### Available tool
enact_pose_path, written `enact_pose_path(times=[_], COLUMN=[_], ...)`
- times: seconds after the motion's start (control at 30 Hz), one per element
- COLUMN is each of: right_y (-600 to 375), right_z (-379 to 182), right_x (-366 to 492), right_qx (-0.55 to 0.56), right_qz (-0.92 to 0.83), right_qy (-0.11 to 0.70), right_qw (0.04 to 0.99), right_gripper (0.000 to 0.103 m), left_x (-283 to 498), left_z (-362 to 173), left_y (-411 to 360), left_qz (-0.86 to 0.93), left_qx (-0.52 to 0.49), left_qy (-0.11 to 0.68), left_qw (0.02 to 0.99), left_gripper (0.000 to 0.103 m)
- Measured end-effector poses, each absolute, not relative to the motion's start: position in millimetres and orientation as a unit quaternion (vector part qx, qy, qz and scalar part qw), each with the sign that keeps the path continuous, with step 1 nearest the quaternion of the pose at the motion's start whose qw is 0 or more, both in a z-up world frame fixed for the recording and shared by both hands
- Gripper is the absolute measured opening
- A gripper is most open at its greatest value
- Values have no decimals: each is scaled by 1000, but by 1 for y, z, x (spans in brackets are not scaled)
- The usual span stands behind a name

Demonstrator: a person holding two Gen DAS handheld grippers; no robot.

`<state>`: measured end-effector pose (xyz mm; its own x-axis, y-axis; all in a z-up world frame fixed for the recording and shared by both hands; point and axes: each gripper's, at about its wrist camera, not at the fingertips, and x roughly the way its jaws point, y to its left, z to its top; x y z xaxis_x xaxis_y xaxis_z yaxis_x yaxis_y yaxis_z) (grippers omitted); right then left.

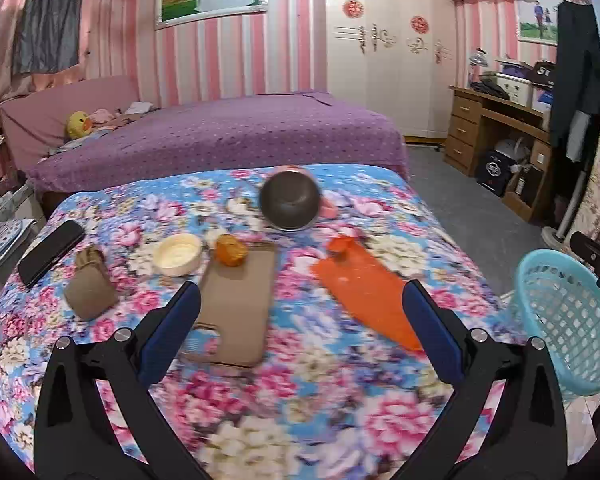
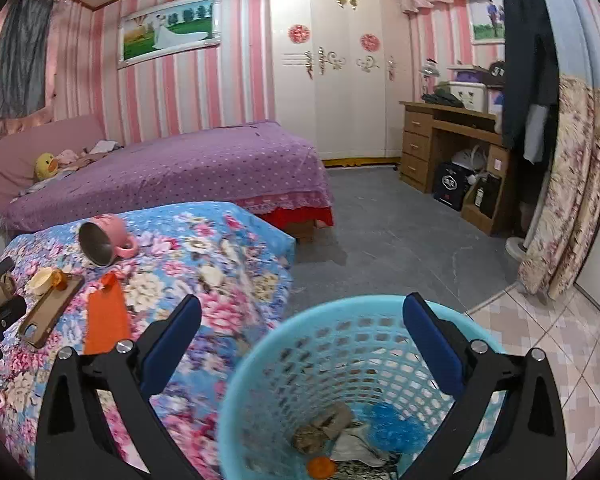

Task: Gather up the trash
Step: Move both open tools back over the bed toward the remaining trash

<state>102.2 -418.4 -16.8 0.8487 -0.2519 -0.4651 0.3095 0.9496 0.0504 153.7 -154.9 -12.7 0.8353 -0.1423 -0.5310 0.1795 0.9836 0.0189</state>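
The left hand-held gripper (image 1: pixel 300 304) hung over the floral-covered counter (image 1: pixel 320 380) with its blue-padded jaws spread wide and nothing between them. Under it lay a brown phone case (image 1: pixel 240 304), flat, with a crumpled orange scrap (image 1: pixel 231 250) resting on its far end. Just to the left of that scrap sat a small cream-coloured bowl (image 1: pixel 178 254), and further left a tan pouch (image 1: pixel 90 286) and a black phone (image 1: pixel 52 252) near the counter's edge. To the right of the case stretched an orange sheet (image 1: pixel 364 296), flat on the cloth. A pink cup (image 1: pixel 290 200) lay tipped on its side at the far end, its steel-lined mouth facing the camera.

The right hand-held gripper (image 2: pixel 302 332) stood released as well, jaws wide apart, nothing gripped, poised above a light blue mesh wastebasket (image 2: pixel 260 384) that stood on the floor just beside the counter. Down in the bottom of the basket lay the trash already gathered: a brownish crumpled wad (image 2: pixel 320 428), a blue crinkled piece (image 2: pixel 392 424), a pale scrap (image 2: pixel 352 446) and a small orange bit (image 2: pixel 321 467). From the left view the same basket showed at the right edge, apart from the things on the cloth
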Motion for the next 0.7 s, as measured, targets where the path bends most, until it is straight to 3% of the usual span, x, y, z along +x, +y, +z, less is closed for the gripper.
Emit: enact_pose_path(times=[0.7], right_y=[-304], right_z=[-20], right_x=[151], right_qx=[3], right_qz=[-83], right_qy=[254], right_qw=[964], right_gripper=[98], left_x=[173], left_z=[-16], left_y=[-43], left_qz=[-8], left_qx=[10], left_qy=[282], left_qw=[959], left_gripper=[98])
